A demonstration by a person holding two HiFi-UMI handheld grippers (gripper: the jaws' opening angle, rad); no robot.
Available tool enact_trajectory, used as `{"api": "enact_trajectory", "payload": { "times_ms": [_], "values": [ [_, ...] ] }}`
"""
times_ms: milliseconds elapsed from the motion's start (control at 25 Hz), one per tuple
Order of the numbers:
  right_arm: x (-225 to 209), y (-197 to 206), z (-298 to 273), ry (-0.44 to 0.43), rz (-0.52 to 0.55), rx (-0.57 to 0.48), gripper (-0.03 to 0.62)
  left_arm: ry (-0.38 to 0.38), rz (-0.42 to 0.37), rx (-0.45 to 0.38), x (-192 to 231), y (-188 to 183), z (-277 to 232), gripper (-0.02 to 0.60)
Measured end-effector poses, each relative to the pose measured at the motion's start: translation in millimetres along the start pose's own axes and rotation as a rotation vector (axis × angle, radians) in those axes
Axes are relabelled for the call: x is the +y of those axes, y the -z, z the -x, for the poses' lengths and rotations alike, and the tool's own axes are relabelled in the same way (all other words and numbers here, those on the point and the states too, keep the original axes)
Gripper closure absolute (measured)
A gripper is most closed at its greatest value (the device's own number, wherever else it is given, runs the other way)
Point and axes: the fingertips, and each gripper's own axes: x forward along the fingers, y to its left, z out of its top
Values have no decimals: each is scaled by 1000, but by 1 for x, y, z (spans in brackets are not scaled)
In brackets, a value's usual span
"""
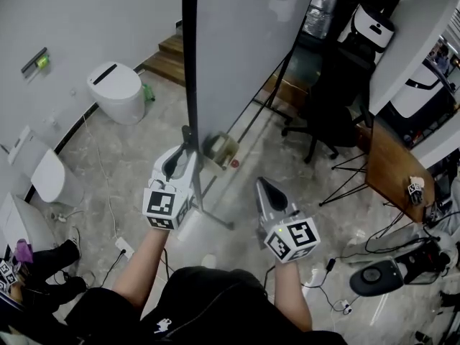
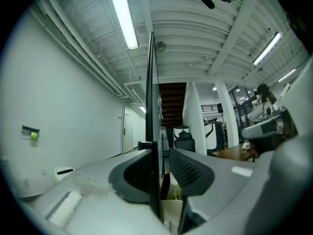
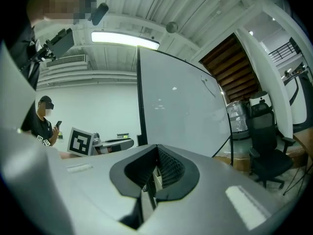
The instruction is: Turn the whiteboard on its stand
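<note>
- The whiteboard [image 1: 244, 42] stands upright on its stand [image 1: 214, 208] on the pale stone floor, straight ahead of the person. Its black frame edge [image 1: 190, 56] is turned almost toward them and its white face is angled off to the right.
- The left claw [image 1: 185, 144] is level at that near edge (just beside a small tray [image 1: 219, 149] hung on the frame). In the left gripper view its jaws stand apart, with the dark frame edge [image 2: 150, 82] running up between them. The edge lies close along the left jaw and clear of the right pad, so nothing is clamped.
- The right claw [image 1: 263, 185] hangs in front of the white face, apart from it. Its own view shows the jaws drawn together at the tips with nothing in them.
- Progress, as I judge it: neither claw has hold of the board, so no turn is being driven at this moment. How far round it already stands cannot be read from these pictures.
- Left to do: close the left claw on the frame, then swing the board about its stand, minding the office chair [image 1: 327, 113] near the far side.
</note>
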Motion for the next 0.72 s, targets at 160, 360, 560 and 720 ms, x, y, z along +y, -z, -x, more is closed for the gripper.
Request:
{"api": "enact_trajectory", "payload": {
  "times_ms": [160,360,560,720],
  "values": [
    [-9,8,-1,23,-16,19,586,-8,4,23,6,16,-2,455],
    [-17,10,-6,8,-25,21,586,-30,-3,49,16,29,-6,412],
    [-23,10,-9,-34,-40,31,586,-58,-9,62,16,24,-10,359],
    [-30,10,-9,-52,-48,36,586,-84,3,74,19,26,-19,326]
  ]
}}
